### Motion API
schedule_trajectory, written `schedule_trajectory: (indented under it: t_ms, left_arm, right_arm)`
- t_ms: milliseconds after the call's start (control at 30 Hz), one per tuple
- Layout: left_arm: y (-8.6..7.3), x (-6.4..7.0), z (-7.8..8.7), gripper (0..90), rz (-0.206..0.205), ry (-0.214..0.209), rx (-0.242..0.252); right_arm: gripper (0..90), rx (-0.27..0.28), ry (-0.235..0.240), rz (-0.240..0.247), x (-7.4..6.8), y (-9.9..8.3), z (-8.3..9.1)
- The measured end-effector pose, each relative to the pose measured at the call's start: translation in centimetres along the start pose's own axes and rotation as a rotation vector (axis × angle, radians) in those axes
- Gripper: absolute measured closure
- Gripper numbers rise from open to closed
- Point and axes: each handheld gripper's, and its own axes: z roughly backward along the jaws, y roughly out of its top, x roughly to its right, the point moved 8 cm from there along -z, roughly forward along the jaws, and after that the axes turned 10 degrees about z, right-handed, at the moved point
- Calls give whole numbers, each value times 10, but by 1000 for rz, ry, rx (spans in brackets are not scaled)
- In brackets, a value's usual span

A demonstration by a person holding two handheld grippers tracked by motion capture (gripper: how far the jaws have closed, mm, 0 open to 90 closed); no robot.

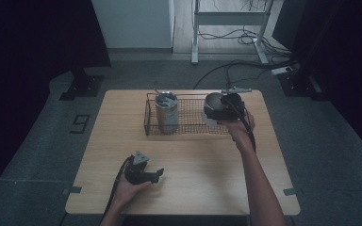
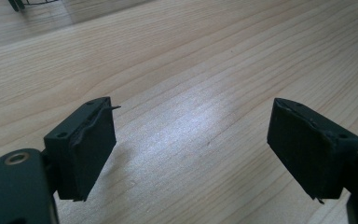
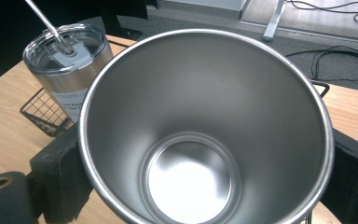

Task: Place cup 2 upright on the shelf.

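Nearest the high camera we see the left claw (image 1: 158,174) at about 7 o'clock on the wooden surface (image 1: 202,160), held low in the person's left hand (image 1: 129,188), its cable trailing back along the forearm. In the left claw view its two black jaws stand wide apart with bare wood grain between them; it grips nothing. A corner of wire mesh shows at 11 o'clock in that view.

The right claw (image 1: 218,112) is at about 1 o'clock on the surface, held in the right hand (image 1: 239,126) with the arm stretched forward. We see it closed on the open steel cup (image 3: 205,126): in the right claw view the black jaws press the cup's outer wall at 9 and 3 o'clock, and we look straight down into its shiny empty interior. The cup sits at the right end of the wire basket (image 1: 153,123), over the mesh; we cannot tell if its base touches the basket floor.

The lidded tumbler (image 1: 166,112) stands upright in the left half of the basket, at 12 o'clock on the surface, well apart from the left claw. It has a clear lid and a metal straw (image 3: 46,24) that leans toward 11 o'clock in the right claw view. The tumbler and cup are near each other, not touching.

Beyond the surface, at 12 to 2 o'clock, we see grey floor, a white desk frame (image 1: 228,28) and loose black cables (image 1: 245,66).
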Motion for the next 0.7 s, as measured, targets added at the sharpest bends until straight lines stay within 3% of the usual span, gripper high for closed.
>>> schedule_trajectory:
  t_ms: [700]
  left_arm:
    - [-1,-1,-1,154,-7,7,-5]
  right_arm:
    - [70,-40,-26,-4,15,7,-28]
